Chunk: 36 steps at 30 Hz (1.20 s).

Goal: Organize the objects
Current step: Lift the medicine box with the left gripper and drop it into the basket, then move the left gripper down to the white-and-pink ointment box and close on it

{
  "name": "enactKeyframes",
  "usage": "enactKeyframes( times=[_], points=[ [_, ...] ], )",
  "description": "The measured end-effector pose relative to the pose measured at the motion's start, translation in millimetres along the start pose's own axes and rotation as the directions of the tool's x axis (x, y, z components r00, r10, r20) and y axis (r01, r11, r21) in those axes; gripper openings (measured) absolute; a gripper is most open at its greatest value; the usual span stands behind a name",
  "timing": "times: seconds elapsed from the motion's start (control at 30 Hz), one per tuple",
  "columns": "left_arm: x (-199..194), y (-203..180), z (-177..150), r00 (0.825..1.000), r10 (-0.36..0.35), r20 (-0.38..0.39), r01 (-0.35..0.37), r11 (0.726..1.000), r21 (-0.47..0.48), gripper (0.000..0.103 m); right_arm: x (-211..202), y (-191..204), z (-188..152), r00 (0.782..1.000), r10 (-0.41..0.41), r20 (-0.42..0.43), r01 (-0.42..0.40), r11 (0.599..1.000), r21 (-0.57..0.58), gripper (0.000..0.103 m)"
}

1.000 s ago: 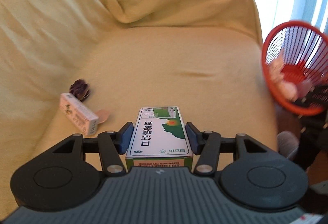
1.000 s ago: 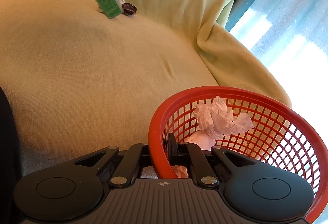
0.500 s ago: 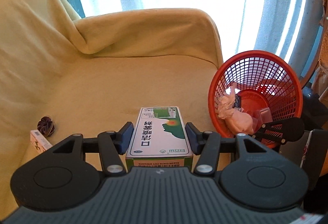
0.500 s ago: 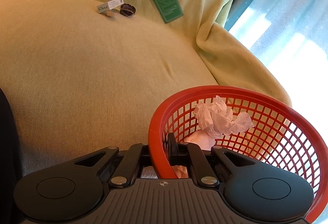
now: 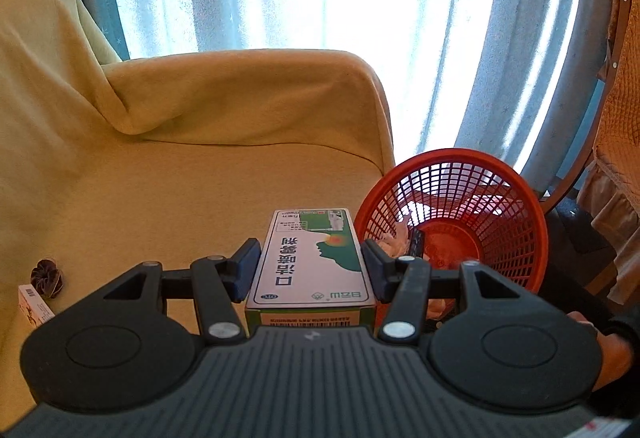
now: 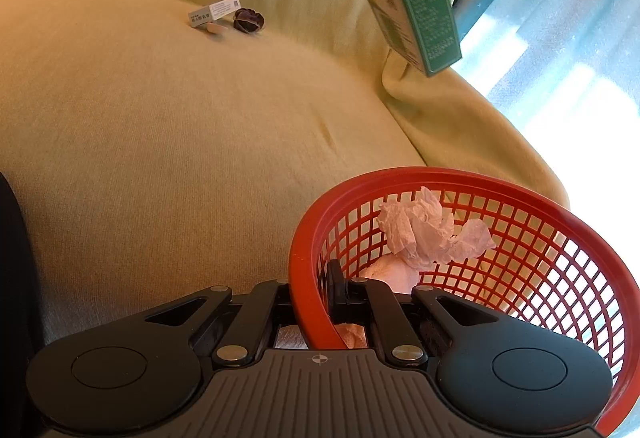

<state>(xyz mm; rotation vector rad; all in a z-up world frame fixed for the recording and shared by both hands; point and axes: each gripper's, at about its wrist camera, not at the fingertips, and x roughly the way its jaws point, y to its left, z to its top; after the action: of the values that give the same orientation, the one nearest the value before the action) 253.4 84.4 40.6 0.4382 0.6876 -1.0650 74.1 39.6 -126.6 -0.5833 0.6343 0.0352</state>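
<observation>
Two tongs are at work. The left tongs point(image 5: 310, 270) pinch a green and white box point(image 5: 311, 262) by its long sides and hold it in the air above the sofa point(image 5: 180, 197), near the red basket point(image 5: 516, 258). The right tongs point(image 6: 310, 298) are pressed on the basket rim point(image 6: 308, 238), one finger inside and one outside. Crumpled tissue point(image 6: 424, 234) lies in the basket. On the sofa cushion, well apart from the basket, a small white box point(image 6: 214, 11) lies just beside a dark round object point(image 6: 248, 21).
</observation>
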Motion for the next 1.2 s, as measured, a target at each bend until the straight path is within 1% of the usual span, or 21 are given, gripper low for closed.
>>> enactKeyframes(
  times=[0.2, 0.4, 0.63, 0.73, 0.77, 0.8, 0.9, 0.97, 1.07, 1.2],
  points=[
    [8.0, -14.7, 6.5, 0.999, -0.044, -0.006, 0.044, 0.999, 0.011, 0.05, 0.8, -1.1, 0.3, 1.0, 0.001, 0.001, -0.001, 1.0, 0.002, 0.002],
    [20.0, -34.9, 12.8, 0.995, -0.104, -0.013, 0.104, 0.994, 0.028, 0.05, 1.1, -1.4, 0.1, 1.0, 0.001, 0.002, -0.001, 1.0, 0.005, 0.002],
    [46.8, -68.9, 21.9, 0.98, -0.195, -0.039, 0.197, 0.977, 0.082, 0.05, 0.3, -2.6, 0.6, 1.0, 0.004, 0.004, -0.005, 1.0, 0.011, 0.002],
    [60.8, -79.5, 25.3, 0.97, -0.242, -0.033, 0.244, 0.967, 0.077, 0.051, 0.7, -2.9, 1.2, 1.0, 0.004, 0.004, -0.005, 1.0, 0.012, 0.002],
    [64.1, -80.7, 25.9, 0.967, -0.252, -0.026, 0.254, 0.965, 0.066, 0.052, 0.6, -3.1, 1.1, 1.0, 0.004, 0.005, -0.004, 1.0, 0.012, 0.002],
    [66.4, -81.1, 26.9, 0.967, -0.255, -0.025, 0.256, 0.965, 0.06, 0.059, 0.6, -3.6, 1.1, 1.0, 0.005, 0.005, -0.005, 1.0, 0.013, 0.002],
    [63.5, -75.8, 29.6, 0.97, -0.242, -0.012, 0.243, 0.968, 0.058, 0.06, 0.9, -4.3, 0.9, 1.0, 0.008, 0.002, -0.008, 1.0, 0.02, 0.002],
    [57.8, -66.3, 30.5, 0.976, -0.218, -0.001, 0.218, 0.975, 0.041, 0.06, 0.5, -4.6, 0.5, 1.0, 0.01, 0.003, -0.01, 1.0, 0.022, 0.002],
    [48.2, -49.2, 25.3, 0.987, -0.16, 0.009, 0.16, 0.987, 0.024, 0.06, 0.1, -3.5, 0.6, 1.0, 0.008, 0.004, -0.008, 1.0, 0.026, 0.002],
    [36.0, -18.4, 12.3, 0.996, -0.086, 0.015, 0.086, 0.996, -0.033, 0.06, -1.1, -2.8, 0.3, 1.0, 0.008, 0.004, -0.008, 1.0, 0.029, 0.002]
  ],
)
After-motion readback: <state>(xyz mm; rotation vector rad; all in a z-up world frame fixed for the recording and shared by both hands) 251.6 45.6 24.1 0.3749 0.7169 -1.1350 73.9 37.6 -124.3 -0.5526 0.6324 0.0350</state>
